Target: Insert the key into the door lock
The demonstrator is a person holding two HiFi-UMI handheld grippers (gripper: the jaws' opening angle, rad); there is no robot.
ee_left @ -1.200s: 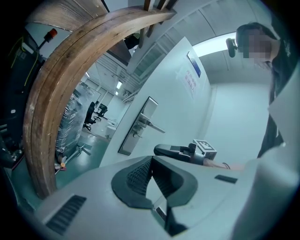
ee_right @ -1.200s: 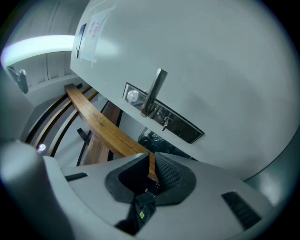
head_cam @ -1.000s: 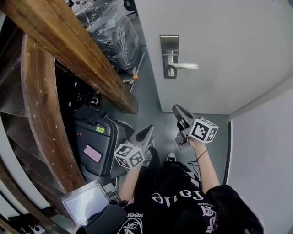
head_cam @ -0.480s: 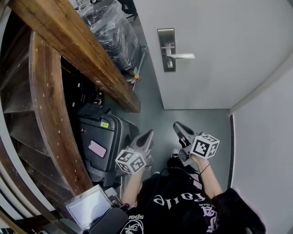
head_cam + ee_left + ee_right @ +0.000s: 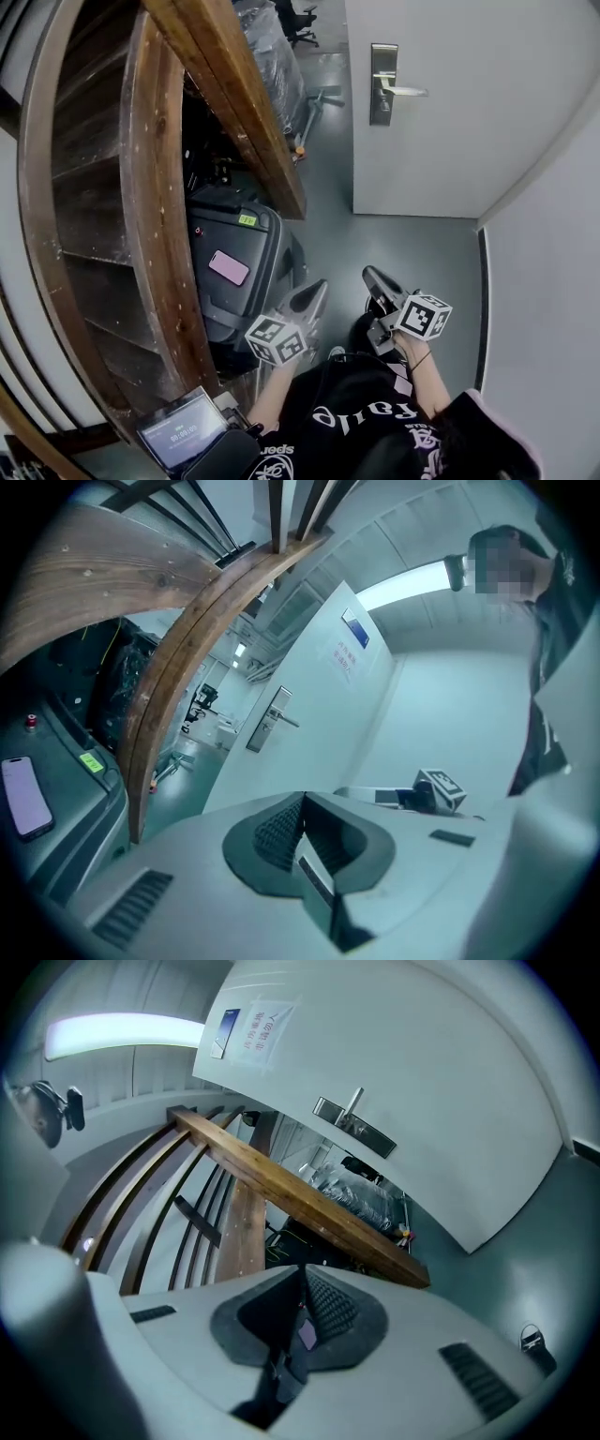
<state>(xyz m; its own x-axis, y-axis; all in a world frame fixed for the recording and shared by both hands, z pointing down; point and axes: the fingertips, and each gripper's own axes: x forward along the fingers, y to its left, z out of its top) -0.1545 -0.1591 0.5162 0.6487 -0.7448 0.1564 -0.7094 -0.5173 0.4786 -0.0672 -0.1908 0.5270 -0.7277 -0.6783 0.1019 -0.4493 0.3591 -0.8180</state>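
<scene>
The white door (image 5: 469,112) stands ahead, with its metal lock plate (image 5: 382,82) and lever handle (image 5: 405,91) far above both grippers in the head view. My right gripper (image 5: 374,277) is low and points toward the door, well short of it. Its jaws are shut on a small pale lilac piece, seemingly the key (image 5: 305,1332), pinched between the ribbed pads. My left gripper (image 5: 316,291) hangs beside it, jaws shut with nothing seen between them. The lock plate (image 5: 267,722) shows small and distant in the left gripper view. The lock plate (image 5: 354,1127) is also distant in the right gripper view.
A curved wooden stair frame (image 5: 234,94) fills the left. Under it lies a black suitcase (image 5: 239,281) with a pink phone (image 5: 229,267) on top. Plastic-wrapped goods (image 5: 277,56) stand by the door's left. A lit screen (image 5: 183,433) sits low left; a white wall (image 5: 548,281) closes the right.
The view has swung, so the door and lock now sit further right and farther off. Both grippers are lower in the frame, still shut and side by side.
</scene>
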